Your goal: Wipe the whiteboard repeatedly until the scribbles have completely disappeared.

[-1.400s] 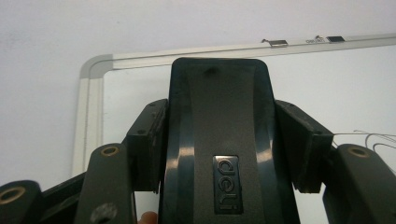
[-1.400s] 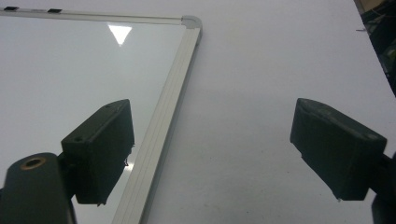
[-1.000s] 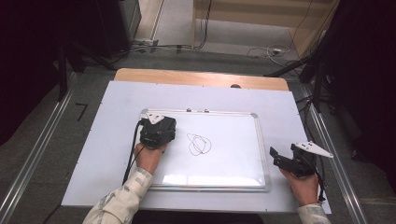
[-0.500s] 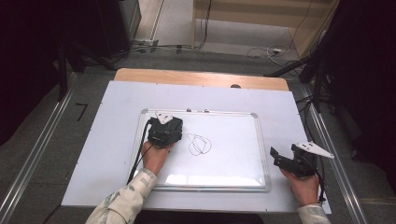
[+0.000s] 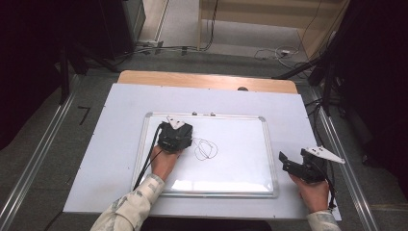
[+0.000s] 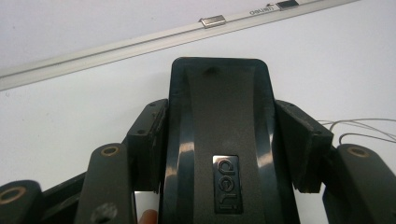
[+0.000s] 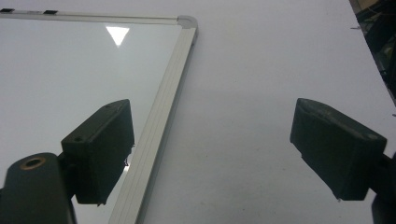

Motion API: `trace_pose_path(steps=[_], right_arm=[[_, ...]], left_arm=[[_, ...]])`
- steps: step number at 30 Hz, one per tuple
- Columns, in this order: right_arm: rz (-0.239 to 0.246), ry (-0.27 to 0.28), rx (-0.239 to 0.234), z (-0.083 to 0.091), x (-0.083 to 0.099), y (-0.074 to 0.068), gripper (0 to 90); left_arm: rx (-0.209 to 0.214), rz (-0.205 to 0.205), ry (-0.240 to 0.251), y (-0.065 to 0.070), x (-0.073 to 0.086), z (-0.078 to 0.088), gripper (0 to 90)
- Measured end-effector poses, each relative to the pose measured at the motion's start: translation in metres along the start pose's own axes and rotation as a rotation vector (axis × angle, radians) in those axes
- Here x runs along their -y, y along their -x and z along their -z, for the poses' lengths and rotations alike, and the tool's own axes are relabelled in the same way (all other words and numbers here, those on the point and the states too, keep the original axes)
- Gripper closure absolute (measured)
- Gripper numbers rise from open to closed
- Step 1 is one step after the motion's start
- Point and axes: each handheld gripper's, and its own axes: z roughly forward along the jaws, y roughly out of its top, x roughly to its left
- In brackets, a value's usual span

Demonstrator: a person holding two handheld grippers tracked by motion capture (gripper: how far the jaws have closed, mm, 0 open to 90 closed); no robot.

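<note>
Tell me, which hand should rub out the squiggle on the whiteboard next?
Probably the left: its gripper already clamps the black eraser beside the scribble. The right gripper sits open off the whiteboard.

The eraser [image 6: 224,154] looks like glossy black plastic with a shiny embossed logo. The whiteboard [image 5: 240,159] has a smooth, glossy white face that mirrors light, inside a brushed silvery metal frame [image 7: 159,135]. The bench [image 5: 96,159] top is matt white, with a wooden edge [image 5: 207,81].
</note>
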Motion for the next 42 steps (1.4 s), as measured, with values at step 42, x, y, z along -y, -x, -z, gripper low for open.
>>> trace_pose_path(steps=[42], right_arm=[[0.007, 0.006, -0.009, 0.001, -0.002, -0.005, 12.7]], left_arm=[[0.007, -0.039, -0.027, 0.041, -0.004, -0.007, 41.1]])
